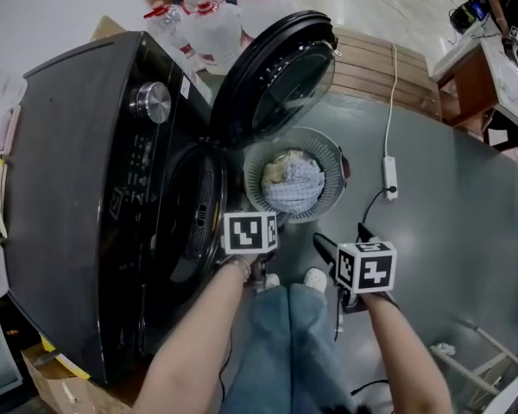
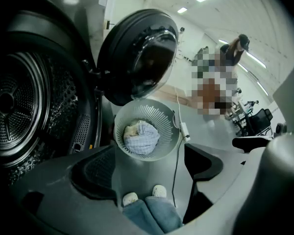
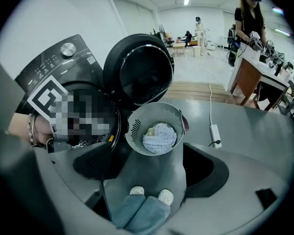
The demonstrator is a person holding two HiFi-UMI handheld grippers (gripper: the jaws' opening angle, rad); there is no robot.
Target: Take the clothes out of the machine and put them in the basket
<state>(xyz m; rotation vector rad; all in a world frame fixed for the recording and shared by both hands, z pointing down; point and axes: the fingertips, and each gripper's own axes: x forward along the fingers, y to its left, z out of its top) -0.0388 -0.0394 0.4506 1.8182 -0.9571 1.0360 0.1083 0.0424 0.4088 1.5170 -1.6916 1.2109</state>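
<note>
The dark front-loading machine (image 1: 95,188) stands at the left with its round door (image 1: 276,76) swung wide. Its steel drum (image 2: 19,106) shows no clothes in the part I can see. On the floor in front of the door stands a round grey basket (image 1: 332,158) holding a bundle of pale checked clothes (image 1: 292,184). My left gripper (image 2: 149,168) hovers near the drum opening, open and empty. My right gripper (image 1: 345,241) hangs to the right of the basket, also open with nothing between its jaws.
The person's legs and white shoes (image 1: 289,280) are just below the basket. A white power strip (image 1: 390,178) with its cable lies on the grey floor at the right. Water bottles (image 1: 211,20), a wooden platform (image 1: 371,67) and a desk (image 1: 492,67) sit beyond.
</note>
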